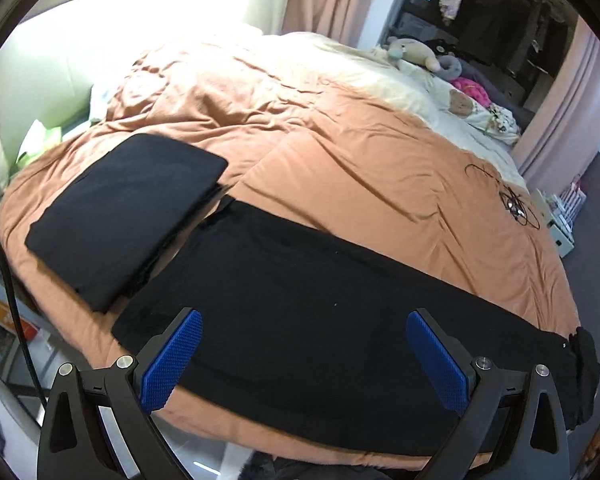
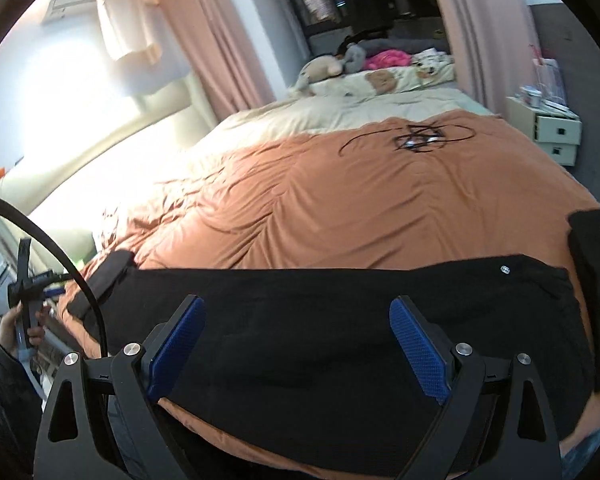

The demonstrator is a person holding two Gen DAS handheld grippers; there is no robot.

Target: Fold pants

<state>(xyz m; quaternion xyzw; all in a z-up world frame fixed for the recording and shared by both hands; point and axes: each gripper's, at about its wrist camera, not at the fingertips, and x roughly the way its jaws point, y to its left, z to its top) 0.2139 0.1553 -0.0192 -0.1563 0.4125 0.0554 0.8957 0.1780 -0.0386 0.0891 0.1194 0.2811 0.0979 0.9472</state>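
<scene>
pants [image 1: 340, 300]: black, laid flat along near edge of bed | surface: orange duvet [image 1: 360, 160], curtained bedroom | around: folded black stack [image 1: 120, 216] at pants' left end, cable tangle [image 2: 416, 138] far side, drawers [image 2: 556, 132] beside bed | left gripper [image 1: 304, 360] wide, empty | right gripper [image 2: 300, 348] wide, empty

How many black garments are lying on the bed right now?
2: the long pants spread along the near edge of the bed, and a folded black garment beside their left end. Others may be hidden out of view.
</scene>
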